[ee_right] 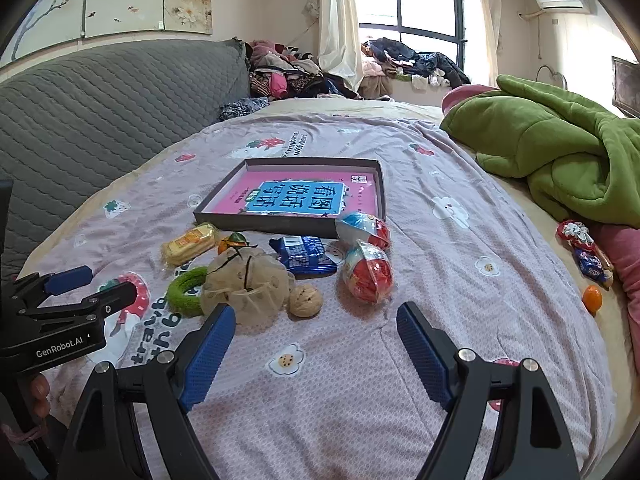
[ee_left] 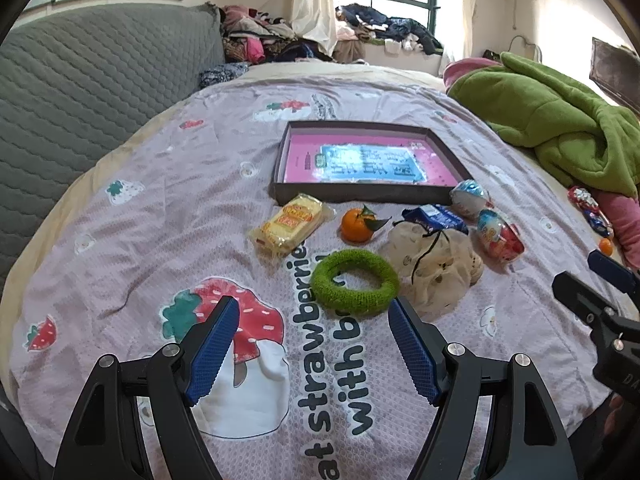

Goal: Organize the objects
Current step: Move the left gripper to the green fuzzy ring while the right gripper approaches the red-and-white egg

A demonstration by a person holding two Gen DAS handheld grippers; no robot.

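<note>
A dark shallow box (ee_left: 352, 195) (ee_right: 264, 221) with a pink book inside lies on the bedspread. In front of it lie a yellow snack pack (ee_left: 289, 224) (ee_right: 190, 245), a tangerine (ee_left: 356, 226) (ee_right: 232, 243), a green hair ring (ee_left: 354, 281) (ee_right: 185, 290), a beige mesh pouch (ee_left: 434, 260) (ee_right: 246, 286), a blue packet (ee_left: 434, 216) (ee_right: 306, 257), two toy eggs (ee_left: 498, 234) (ee_right: 367, 271) and a walnut (ee_right: 305, 300). My left gripper (ee_left: 314, 320) is open just short of the green ring. My right gripper (ee_right: 316, 320) is open near the walnut and the front egg.
A green blanket (ee_left: 556, 120) (ee_right: 560, 148) lies at the right. Wrapped candy (ee_right: 584, 250) and a small orange (ee_right: 592, 298) sit at the right bed edge. A grey quilted headboard (ee_left: 80, 92) stands on the left. Clothes are piled by the window.
</note>
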